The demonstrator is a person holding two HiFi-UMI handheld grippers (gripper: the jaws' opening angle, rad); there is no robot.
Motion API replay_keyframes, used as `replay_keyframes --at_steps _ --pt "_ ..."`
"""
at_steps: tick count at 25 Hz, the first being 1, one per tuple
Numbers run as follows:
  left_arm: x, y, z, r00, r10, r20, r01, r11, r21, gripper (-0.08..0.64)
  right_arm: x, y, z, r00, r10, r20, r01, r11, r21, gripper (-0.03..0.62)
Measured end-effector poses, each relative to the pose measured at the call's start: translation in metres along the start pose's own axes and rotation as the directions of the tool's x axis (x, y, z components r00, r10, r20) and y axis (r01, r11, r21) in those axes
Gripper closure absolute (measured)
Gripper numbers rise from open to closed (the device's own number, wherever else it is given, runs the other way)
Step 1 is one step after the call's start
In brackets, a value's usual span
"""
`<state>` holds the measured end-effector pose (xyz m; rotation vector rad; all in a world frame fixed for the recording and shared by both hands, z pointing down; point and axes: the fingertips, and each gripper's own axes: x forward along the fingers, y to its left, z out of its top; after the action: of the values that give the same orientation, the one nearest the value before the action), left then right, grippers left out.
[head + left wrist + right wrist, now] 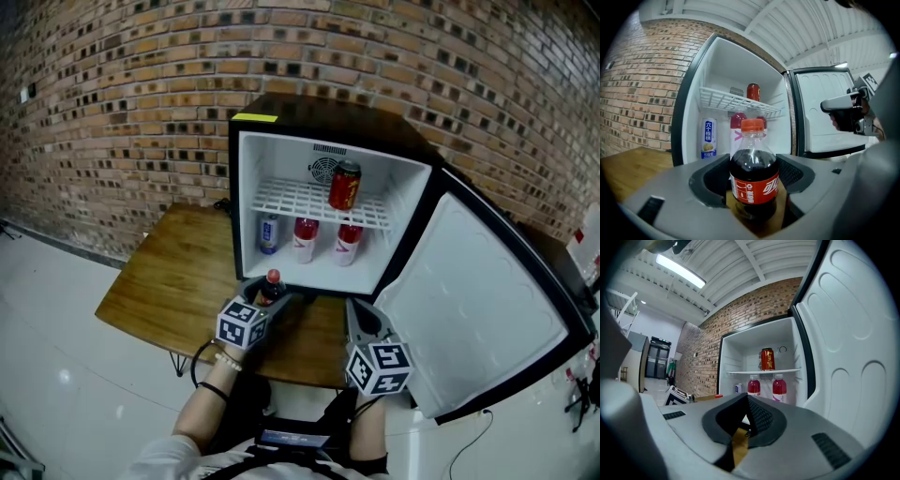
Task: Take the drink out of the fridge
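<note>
A small cola bottle (753,174) with an orange cap and red label stands upright between the jaws of my left gripper (753,190), which is shut on it. The head view shows this bottle (272,285) and the left gripper (266,300) over the wooden table (169,286), just in front of the open fridge (246,197). My right gripper (361,323) hovers to the right by the door, shut and empty; its pads meet in the right gripper view (748,426).
Inside the fridge a red can (345,185) stands on the wire shelf; below it are two pink bottles (305,237) (348,242) and a white-and-blue can (269,233). The fridge door (478,309) hangs wide open at right. A brick wall stands behind.
</note>
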<state>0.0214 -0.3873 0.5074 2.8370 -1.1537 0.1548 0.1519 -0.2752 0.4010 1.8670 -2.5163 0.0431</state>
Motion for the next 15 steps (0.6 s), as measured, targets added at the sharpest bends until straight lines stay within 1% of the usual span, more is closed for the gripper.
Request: replay_keyframes --at_steps 4,9,15 --pt "-0.002 0.005 -0.01 1.0 0.019 -0.01 -0.019 1.0 -0.004 0.253 -0.001 -0.001 -0.001 1.0 -0.005 -0.004 0.005 1.0 0.001 0.578" --pt "-0.002 0.009 -0.017 1.0 0.021 0.001 -0.021 1.0 0.001 0.254 0.001 -0.001 -0.002 1.0 -0.003 -0.006 0.003 1.0 0.001 0.578" --pt "-0.001 0.007 -0.022 1.0 0.011 0.009 -0.012 0.999 0.05 0.253 0.002 -0.001 -0.003 1.0 -0.004 -0.005 0.004 1.0 0.003 0.578"
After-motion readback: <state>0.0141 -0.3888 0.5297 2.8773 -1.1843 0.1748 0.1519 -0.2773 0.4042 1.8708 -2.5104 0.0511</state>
